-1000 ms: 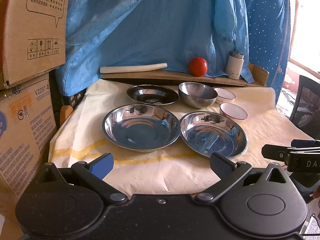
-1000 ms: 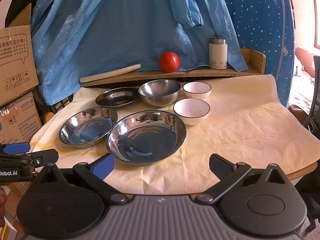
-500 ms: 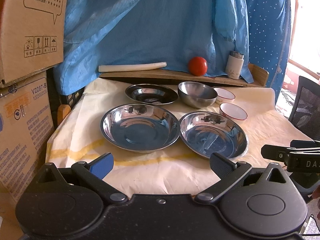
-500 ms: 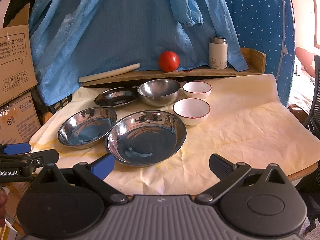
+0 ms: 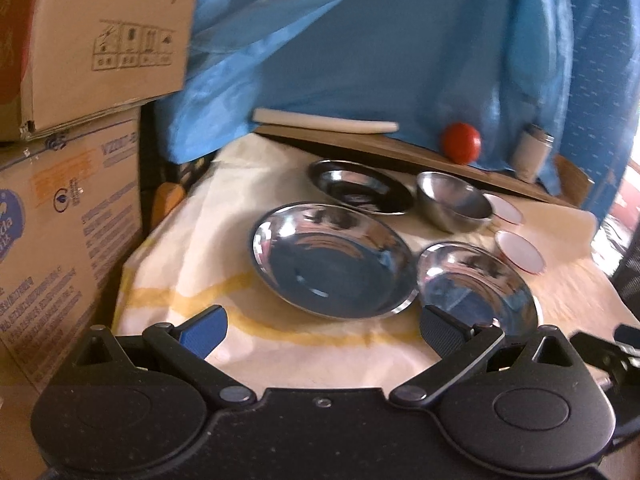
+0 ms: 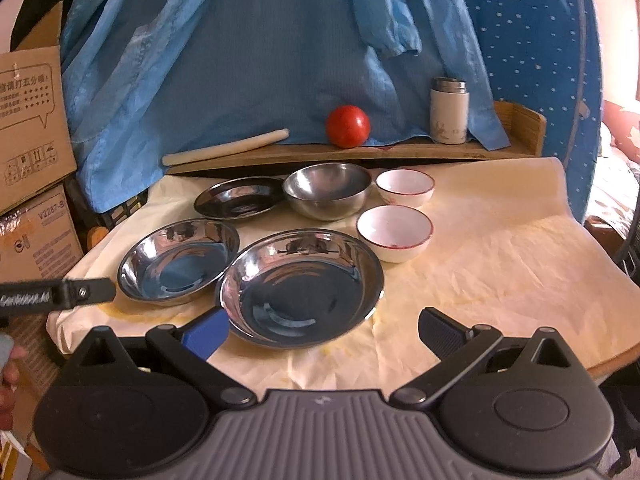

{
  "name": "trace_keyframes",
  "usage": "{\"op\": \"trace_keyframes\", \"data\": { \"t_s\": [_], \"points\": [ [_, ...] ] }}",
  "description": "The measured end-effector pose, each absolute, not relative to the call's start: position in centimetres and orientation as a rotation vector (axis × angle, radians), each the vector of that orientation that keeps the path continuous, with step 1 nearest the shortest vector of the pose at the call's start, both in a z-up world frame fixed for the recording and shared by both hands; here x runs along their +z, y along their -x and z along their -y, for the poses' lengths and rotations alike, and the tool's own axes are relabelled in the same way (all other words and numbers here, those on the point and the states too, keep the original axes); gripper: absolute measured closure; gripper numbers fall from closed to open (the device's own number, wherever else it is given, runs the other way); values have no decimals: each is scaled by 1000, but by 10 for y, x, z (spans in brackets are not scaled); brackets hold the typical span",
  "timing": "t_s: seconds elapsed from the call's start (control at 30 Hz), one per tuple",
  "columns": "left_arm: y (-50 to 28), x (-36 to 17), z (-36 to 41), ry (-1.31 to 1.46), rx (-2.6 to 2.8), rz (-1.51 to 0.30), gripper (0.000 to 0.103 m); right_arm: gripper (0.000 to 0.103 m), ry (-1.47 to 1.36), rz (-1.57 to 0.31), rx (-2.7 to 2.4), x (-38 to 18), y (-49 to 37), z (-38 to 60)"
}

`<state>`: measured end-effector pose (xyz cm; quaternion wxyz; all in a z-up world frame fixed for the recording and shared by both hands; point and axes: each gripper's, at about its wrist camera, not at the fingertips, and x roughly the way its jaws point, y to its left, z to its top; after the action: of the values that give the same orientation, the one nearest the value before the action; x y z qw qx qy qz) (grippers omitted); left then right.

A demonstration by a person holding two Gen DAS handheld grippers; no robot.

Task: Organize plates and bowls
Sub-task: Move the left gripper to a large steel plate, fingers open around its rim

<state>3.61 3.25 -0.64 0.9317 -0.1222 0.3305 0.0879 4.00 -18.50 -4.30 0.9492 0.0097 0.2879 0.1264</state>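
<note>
Two shiny steel plates lie side by side on the paper-covered table: the left plate (image 5: 332, 260) (image 6: 178, 260) and the right plate (image 5: 478, 288) (image 6: 300, 286). Behind them sit a dark flat plate (image 5: 360, 192) (image 6: 240, 198), a steel bowl (image 5: 452, 202) (image 6: 328, 194) and two white red-rimmed bowls (image 6: 405, 187) (image 6: 394, 232). My left gripper (image 5: 322, 326) is open near the table's front left edge, empty, just short of the left plate. My right gripper (image 6: 322, 330) is open and empty at the near rim of the right plate.
Stacked cardboard boxes (image 5: 68, 160) stand left of the table. A wooden shelf (image 6: 360, 152) at the back carries a white roll (image 6: 224, 148), a red tomato (image 6: 347, 126) and a white flask (image 6: 449, 110). Blue cloth (image 6: 280, 60) hangs behind. Bare paper (image 6: 500, 264) covers the table's right side.
The left gripper has swung left and closer to the table, tilting its view, so the left plate now sits ahead of it. The right gripper has edged forward toward the right plate.
</note>
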Motion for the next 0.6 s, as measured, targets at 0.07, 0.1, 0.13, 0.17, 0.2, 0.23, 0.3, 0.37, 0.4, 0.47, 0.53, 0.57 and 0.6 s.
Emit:
{"op": "trace_keyframes", "data": {
  "t_s": [0.07,0.1,0.13,0.17,0.2,0.23,0.3,0.37,0.4,0.47,0.53,0.57,0.6],
  "points": [
    [-45,-7,-40,283,200,-698,1,0,-4,-589,272,-41,-47,183],
    [-49,-8,-44,304,210,-708,1,0,4,-591,280,-40,-52,181],
    [-54,-9,-47,327,219,-716,1,0,17,-594,293,-39,-58,180],
    [-58,-10,-50,346,230,-722,1,0,30,-595,310,-39,-64,178],
    [-62,-11,-53,364,245,-727,1,0,45,-597,330,-38,-70,176],
    [-67,-13,-55,382,260,-736,1,0,62,-599,355,-38,-79,173],
    [-76,-16,-59,415,295,-754,1,0,86,-606,396,-37,-95,169],
    [-85,-18,-62,458,327,-764,1,0,105,-622,436,-37,-114,162],
    [-90,-19,-63,480,343,-767,1,0,115,-631,464,-36,-126,159],
    [-100,-22,-66,518,371,-774,1,0,127,-650,514,-36,-147,153],
    [-108,-26,-68,560,394,-782,2,0,142,-670,564,-35,-168,144],
    [-111,-27,-68,580,406,-787,3,0,151,-675,589,-34,-176,139],
    [-115,-29,-69,597,418,-791,5,0,163,-680,616,-34,-186,134]
  ]
}}
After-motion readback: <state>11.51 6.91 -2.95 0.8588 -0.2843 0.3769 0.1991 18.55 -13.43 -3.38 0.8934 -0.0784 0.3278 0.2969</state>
